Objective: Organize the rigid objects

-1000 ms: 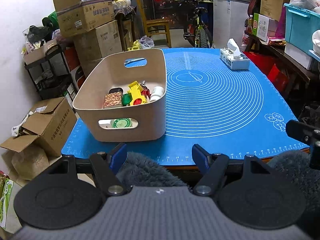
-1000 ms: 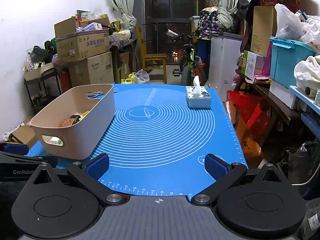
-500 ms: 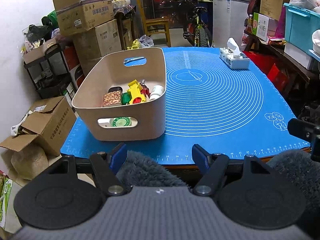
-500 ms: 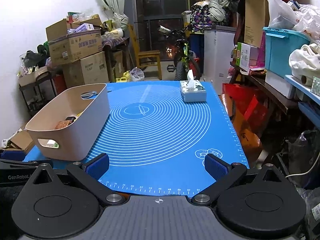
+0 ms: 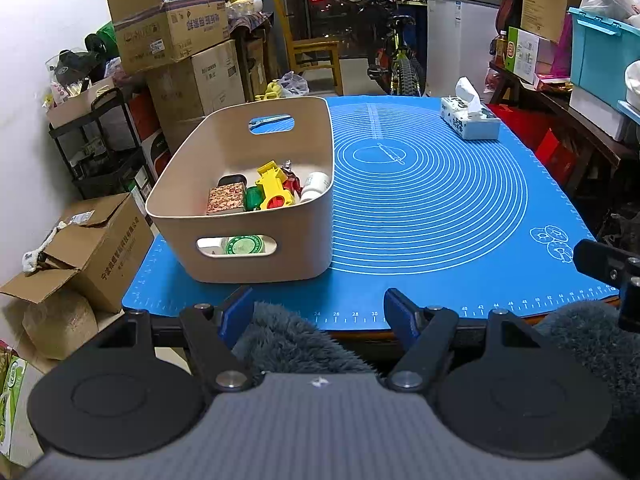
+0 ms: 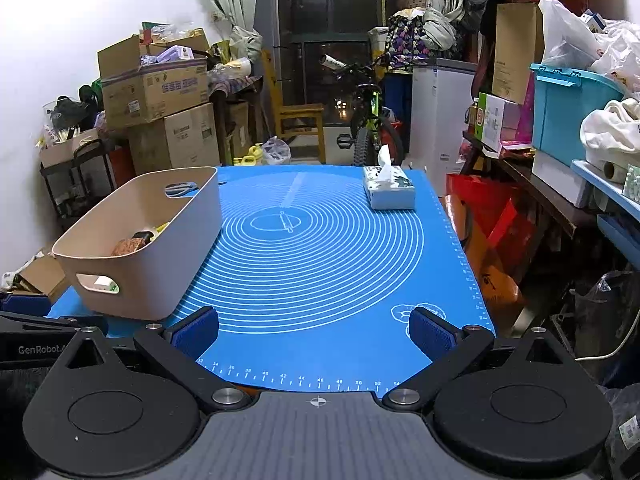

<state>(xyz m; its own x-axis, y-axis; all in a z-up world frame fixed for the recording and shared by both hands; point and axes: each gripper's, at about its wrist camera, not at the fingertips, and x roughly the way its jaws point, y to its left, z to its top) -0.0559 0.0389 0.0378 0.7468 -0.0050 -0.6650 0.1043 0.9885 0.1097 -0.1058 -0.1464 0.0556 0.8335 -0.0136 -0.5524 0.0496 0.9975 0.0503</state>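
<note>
Beige bin was found loaded; mat bare. Both hand-held grippers, left and right, were held open, empty. Withdrawal should be kept clear of the bin.

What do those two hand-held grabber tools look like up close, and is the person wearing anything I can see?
Both are alike: the left gripper and right gripper each have black angled arms ending in blue ribbed pads, two round black discs, silver pivot screws and a grey ribbed body with a small crosshair mark. White "GenRobot" lettering shows on the left tool's side. Fuzzy grey-blue fleece clothing lies beneath them.
</note>
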